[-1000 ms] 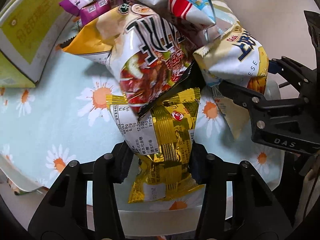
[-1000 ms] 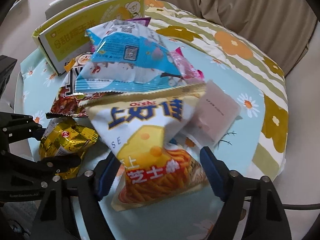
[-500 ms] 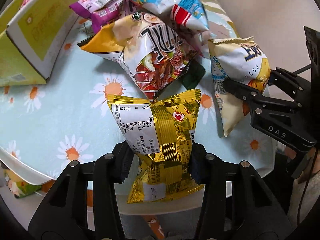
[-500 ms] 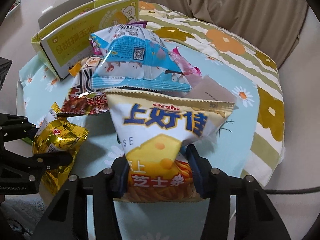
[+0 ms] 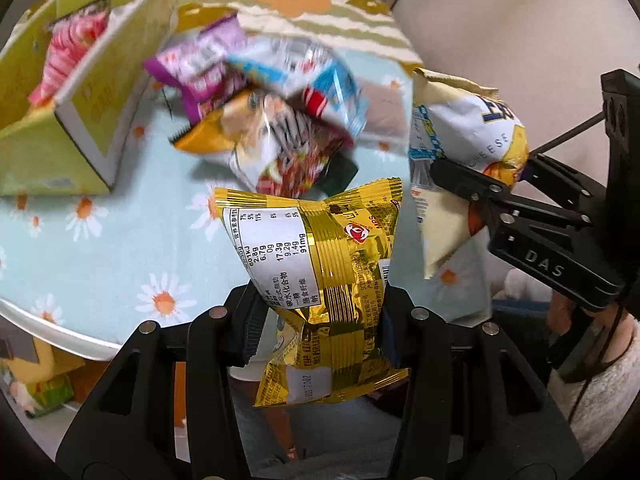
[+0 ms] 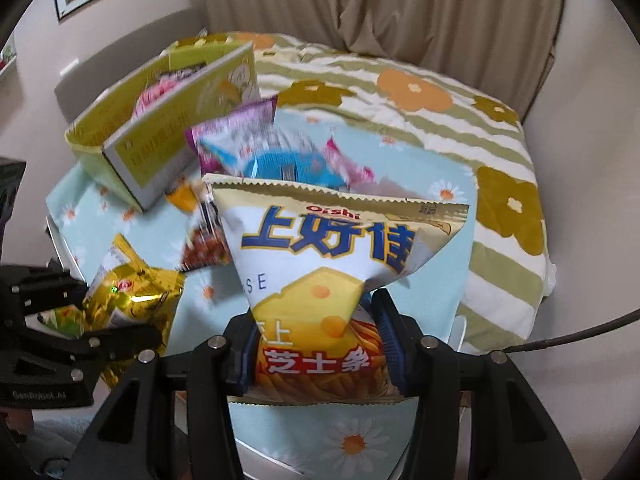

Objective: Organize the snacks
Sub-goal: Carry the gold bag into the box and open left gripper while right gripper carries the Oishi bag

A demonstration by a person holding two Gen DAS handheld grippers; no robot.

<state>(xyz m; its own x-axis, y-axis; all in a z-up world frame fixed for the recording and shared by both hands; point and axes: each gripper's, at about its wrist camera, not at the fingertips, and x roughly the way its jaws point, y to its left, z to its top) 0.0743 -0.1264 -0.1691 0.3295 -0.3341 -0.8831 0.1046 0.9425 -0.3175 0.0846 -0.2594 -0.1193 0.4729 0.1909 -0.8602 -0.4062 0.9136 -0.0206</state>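
My left gripper point(image 5: 318, 328) is shut on a gold foil snack bag point(image 5: 320, 264), held up off the table. My right gripper point(image 6: 316, 354) is shut on a white and yellow cheese-stick bag point(image 6: 332, 264), also lifted. In the left wrist view the right gripper point(image 5: 472, 184) pinches the cheese-stick bag point(image 5: 464, 132) at the right. In the right wrist view the left gripper point(image 6: 86, 316) holds the gold bag point(image 6: 132, 292) at the lower left. A heap of snack bags point(image 5: 276, 120) stays on the daisy tablecloth point(image 5: 100, 248). A green cardboard box point(image 5: 76, 120) stands at the left with a pink packet point(image 5: 68, 48) inside.
Beyond the table lies a striped flowered cushion point(image 6: 440, 104), with a curtain point(image 6: 380, 4) behind it. The table's front edge point(image 5: 60, 332) curves below my left gripper. A small brown packet point(image 5: 380, 116) lies flat to the right of the heap.
My right gripper closed on the cheese-stick bag. Both grippers rose with their bags, clear of the heap, and the table now looks farther away.
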